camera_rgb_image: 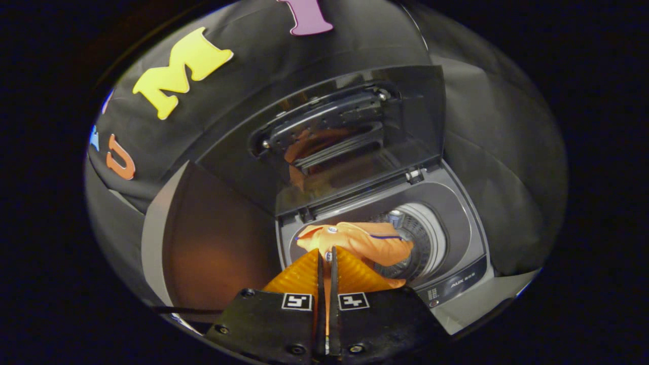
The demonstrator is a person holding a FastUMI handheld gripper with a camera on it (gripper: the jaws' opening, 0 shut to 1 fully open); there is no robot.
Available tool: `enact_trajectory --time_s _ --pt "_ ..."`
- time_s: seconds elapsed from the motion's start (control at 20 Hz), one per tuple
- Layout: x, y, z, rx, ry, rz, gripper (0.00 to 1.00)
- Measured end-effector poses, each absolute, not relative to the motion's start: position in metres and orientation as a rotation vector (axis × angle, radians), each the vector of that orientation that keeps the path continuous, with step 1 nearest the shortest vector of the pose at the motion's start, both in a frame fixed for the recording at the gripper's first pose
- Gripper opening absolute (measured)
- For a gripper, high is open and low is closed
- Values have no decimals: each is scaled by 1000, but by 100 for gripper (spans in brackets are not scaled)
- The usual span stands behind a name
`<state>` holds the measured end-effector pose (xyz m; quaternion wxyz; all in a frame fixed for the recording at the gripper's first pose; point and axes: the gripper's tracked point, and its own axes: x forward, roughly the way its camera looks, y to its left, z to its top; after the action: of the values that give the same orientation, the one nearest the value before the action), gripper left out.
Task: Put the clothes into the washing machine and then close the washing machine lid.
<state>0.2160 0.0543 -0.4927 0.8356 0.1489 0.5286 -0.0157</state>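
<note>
I have the gripper pinched down on the orange garment, its 2 fingers drawn almost together with only a thin slit between them and the cloth caught at their tips. The garment hangs just ahead of the fingers, over the open mouth of the washing machine, with the drum directly beyond and below it. The lid stands raised behind the opening, hinged at the back edge.

My judgement is that the step in hand is carrying the cloth over the drum and letting it fall. To do that well I would centre the bundle over the round opening before parting the fingers, and go low enough that the loose folds clear the rim (a trailing sleeve draped on the edge would foul the lid later). I would open fully and lift straight up so the fabric does not snag on the tips.

The garment looks soft and thin, bunched into smooth rounded folds, with a narrow dark line of trim across it and 1 small pale button-like spot. The drum wall is bright perforated metal, ringed by a pale collar. The machine top is smooth grey plastic with a dark control strip at the front. The lid is dark, glossy and see-through enough to mirror an orange glow.
</note>
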Motion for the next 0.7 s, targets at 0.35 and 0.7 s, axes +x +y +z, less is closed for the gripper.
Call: enact_trajectory --time_s 0.35,0.7 --pt "217 40 -518 239 1171 -128 6" --pt "228 51 -492 143 1150 -94 40"
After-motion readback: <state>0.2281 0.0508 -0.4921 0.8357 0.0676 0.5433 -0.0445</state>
